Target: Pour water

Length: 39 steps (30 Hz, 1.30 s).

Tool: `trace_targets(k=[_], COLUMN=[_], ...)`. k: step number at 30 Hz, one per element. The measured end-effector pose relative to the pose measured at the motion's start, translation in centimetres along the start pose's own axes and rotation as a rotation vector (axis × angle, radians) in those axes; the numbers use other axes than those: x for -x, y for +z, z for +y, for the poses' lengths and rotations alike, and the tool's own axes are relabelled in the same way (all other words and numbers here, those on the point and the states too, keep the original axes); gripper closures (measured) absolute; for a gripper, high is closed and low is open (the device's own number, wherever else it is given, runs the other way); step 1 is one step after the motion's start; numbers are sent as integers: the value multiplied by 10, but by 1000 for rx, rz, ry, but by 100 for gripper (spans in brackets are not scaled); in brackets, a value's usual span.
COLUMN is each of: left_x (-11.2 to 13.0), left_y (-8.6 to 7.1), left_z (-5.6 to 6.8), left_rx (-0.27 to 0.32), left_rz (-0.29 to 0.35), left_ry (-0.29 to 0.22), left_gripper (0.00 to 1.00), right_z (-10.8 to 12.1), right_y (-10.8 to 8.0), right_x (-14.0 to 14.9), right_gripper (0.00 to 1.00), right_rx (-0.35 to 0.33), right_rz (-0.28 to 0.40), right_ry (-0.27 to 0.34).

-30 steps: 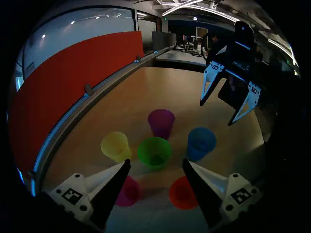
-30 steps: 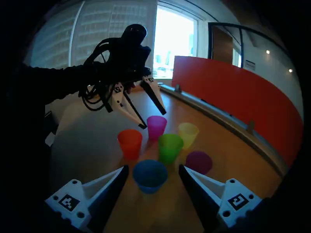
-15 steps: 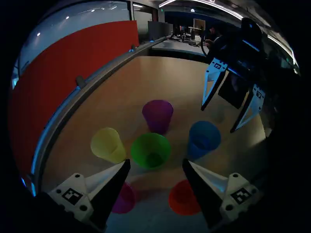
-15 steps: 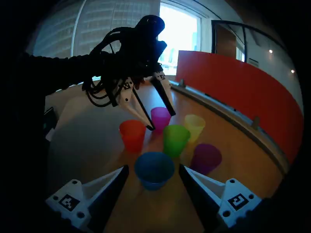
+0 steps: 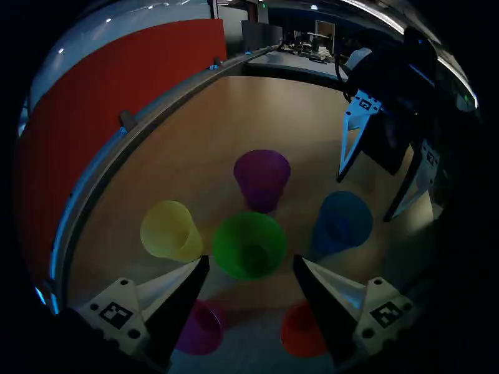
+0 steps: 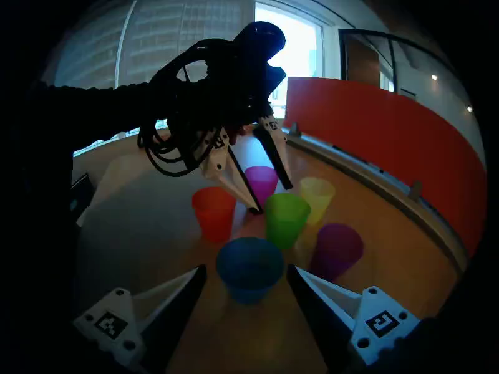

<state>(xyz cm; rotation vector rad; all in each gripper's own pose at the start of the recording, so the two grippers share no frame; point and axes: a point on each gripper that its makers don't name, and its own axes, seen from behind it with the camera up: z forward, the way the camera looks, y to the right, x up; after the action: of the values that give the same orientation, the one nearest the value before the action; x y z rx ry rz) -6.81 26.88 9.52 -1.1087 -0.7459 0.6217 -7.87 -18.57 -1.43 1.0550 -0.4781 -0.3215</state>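
Six tapered translucent plastic cups point(image 5: 249, 243) | smooth wood table point(image 5: 206, 149)

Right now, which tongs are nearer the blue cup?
Right. The blue cup sits just ahead of the right tongs, framed by them; the left tongs hover farther off, by the green cup.

The left gripper point(image 5: 249, 262) and right gripper point(image 6: 244, 268) each have two white wedge-shaped fingers point(image 5: 156, 288) with black inner faces, tapering to points. Each finger base bears a square black-and-white marker point(image 5: 116, 313) and small dark screws point(image 5: 133, 334). Black looped cables point(image 6: 163, 146) trail from the left gripper's black body, next to a dark sleeve point(image 6: 87, 118).
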Motion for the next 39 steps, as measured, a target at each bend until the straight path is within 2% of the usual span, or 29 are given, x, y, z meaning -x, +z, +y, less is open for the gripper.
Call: trace_targets(k=[6,15,21,31,33,37,39], left_x=[1,-2,-2,0,0,-1,-2], left_y=[7,19,27,33,34,38,39], left_z=[0,-1,-7,-2,-1,-2,-2], left_rx=[7,4,-34,-19,-15,-19,-19], left_rz=[-17,-27,-29,-25,-22,-10,-3], left_ry=[-12,-4,21,6,2,-4,-8], left_gripper=[0,0,0,0,1,10,11], right_z=[0,1,3,4,4,5,5], right_y=[1,2,1,0,0,0,0], right_x=[4,6,8,9,9,9,10], right_gripper=[1,1,1,1,1,1,1], right_rx=[-4,-6,-2,1,1,2,2], right_rz=[-2,1,0,0,1,0,-1], right_ry=[8,17,23,27,28,31,33])
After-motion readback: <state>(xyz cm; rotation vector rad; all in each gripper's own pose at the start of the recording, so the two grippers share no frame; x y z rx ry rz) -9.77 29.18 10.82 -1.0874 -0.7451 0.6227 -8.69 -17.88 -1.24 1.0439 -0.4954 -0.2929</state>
